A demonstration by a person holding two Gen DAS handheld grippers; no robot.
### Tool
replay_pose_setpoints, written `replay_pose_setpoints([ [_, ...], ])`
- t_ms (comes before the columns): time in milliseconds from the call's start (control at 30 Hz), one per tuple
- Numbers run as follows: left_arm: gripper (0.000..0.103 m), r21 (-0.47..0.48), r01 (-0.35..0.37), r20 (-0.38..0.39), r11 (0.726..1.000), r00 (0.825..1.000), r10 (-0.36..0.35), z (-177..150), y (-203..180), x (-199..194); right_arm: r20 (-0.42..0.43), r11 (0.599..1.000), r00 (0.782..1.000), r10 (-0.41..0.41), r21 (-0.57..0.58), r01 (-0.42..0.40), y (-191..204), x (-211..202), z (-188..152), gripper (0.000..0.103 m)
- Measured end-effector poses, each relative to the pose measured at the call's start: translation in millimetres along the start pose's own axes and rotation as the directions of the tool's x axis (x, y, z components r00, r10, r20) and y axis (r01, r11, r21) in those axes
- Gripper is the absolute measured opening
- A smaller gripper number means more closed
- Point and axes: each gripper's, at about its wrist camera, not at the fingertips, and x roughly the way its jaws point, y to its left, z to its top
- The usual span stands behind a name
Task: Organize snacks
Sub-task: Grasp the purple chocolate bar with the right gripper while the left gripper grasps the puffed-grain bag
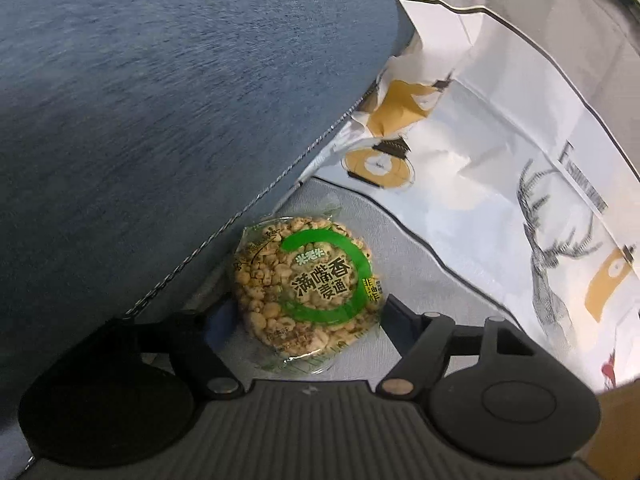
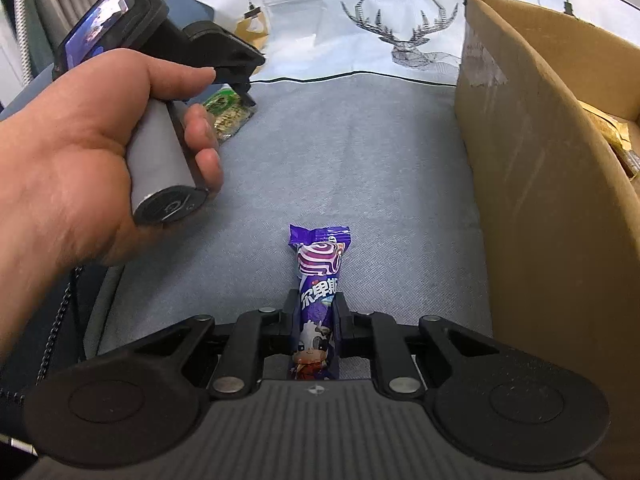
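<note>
A round puffed-grain cake (image 1: 306,286) in clear wrap with a green ring lies on the grey sofa seat beside a blue cushion. My left gripper (image 1: 300,312) is open, its fingers standing on either side of the cake's near half. The cake also shows in the right wrist view (image 2: 229,114) under the left gripper (image 2: 244,94). My right gripper (image 2: 314,316) is shut on a purple candy packet (image 2: 318,292), which points forward above the seat. A cardboard box (image 2: 532,152) stands at the right.
A blue cushion (image 1: 160,100) fills the left of the left wrist view, close to the cake. A white cloth with a deer print (image 2: 404,32) covers the sofa back. The box holds some wrapped items (image 2: 616,136). The grey seat (image 2: 360,160) stretches between the grippers.
</note>
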Motion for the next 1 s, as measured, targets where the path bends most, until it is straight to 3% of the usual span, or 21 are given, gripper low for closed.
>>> replay_pose_setpoints([
  [200,0.08,0.124,0.101,-0.088,0.987,0.992,-0.09,-27.5,3.7,-34.7,0.001,0.998,1.0,0.026,-0.059,-0.026,-0.1,-15.6,-4.1,0.016],
  [400,0.08,0.315,0.146,-0.134,0.938,0.985,-0.108,-70.9,25.5,-82.9,0.014,0.994,0.998,0.066,-0.089,-0.064,-8.4,-50.2,-11.6,0.016],
  [633,0.08,0.319,0.211,-0.233,0.924,0.962,-0.14,-95.3,43.5,-106.8,0.031,0.988,0.994,0.108,-0.114,-0.104,-19.7,-75.2,-43.0,0.016],
  [733,0.08,0.357,0.172,-0.247,0.918,0.965,-0.084,-101.7,45.9,-109.4,0.035,0.989,0.992,0.118,-0.095,-0.114,-20.7,-69.2,-50.8,0.016],
  [1000,0.082,0.291,0.14,-0.239,0.946,0.968,-0.07,-125.7,49.8,-113.3,-0.014,0.991,0.996,0.093,-0.097,-0.094,-23.2,-46.8,-62.6,0.018],
])
